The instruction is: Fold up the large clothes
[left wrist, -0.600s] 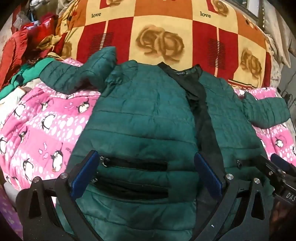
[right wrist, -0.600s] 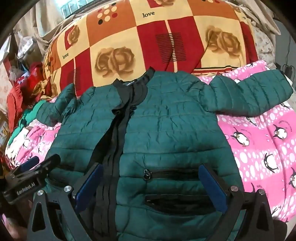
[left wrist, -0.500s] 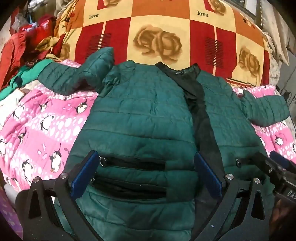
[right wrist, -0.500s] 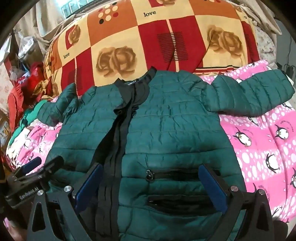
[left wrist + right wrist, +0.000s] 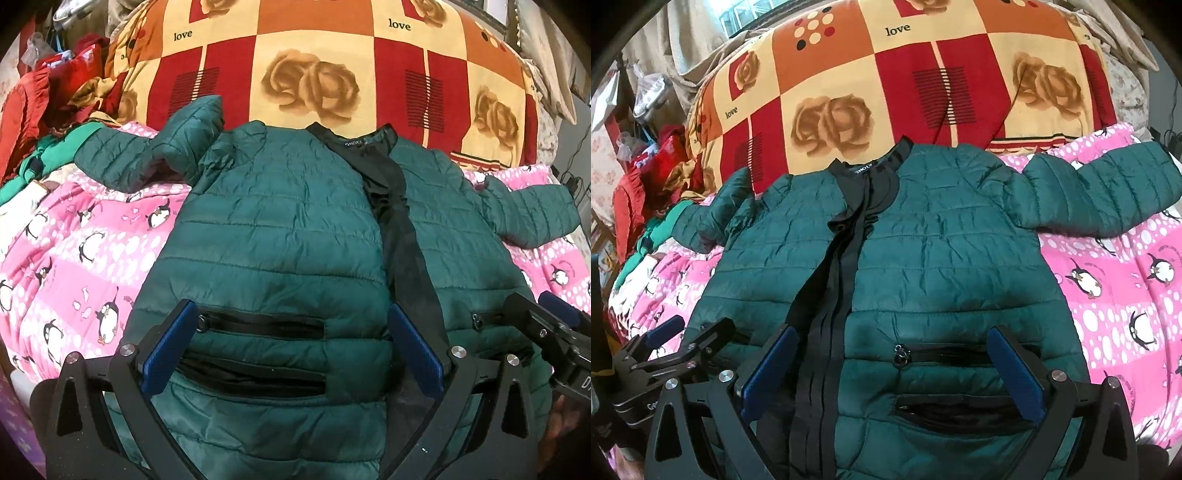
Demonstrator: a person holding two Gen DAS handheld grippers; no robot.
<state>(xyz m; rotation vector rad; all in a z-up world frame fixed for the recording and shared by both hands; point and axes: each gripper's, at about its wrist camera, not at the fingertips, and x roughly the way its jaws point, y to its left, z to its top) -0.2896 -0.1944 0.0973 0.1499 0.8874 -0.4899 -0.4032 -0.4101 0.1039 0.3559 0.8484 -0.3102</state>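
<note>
A dark green quilted jacket (image 5: 280, 229) lies front-up on a pink penguin blanket, its black zipper band down the middle and both sleeves spread out to the sides. It also shows in the right wrist view (image 5: 945, 258). My left gripper (image 5: 291, 328) is open above the jacket's left pocket zipper, near the hem. My right gripper (image 5: 892, 352) is open above the right pocket zipper (image 5: 901, 356), near the hem. Each gripper shows at the edge of the other's view: the right one (image 5: 546, 332) and the left one (image 5: 683, 347). Neither holds anything.
The pink penguin blanket (image 5: 74, 251) covers the bed under the jacket. A rolled red, orange and cream rose quilt (image 5: 314, 74) lies behind the collar. Red and green clothes (image 5: 37, 122) are piled at the far left.
Both grippers have drawn back slightly toward the hem; the jacket sits a little lower in both views. The jacket has not moved and both jaws stay open.
</note>
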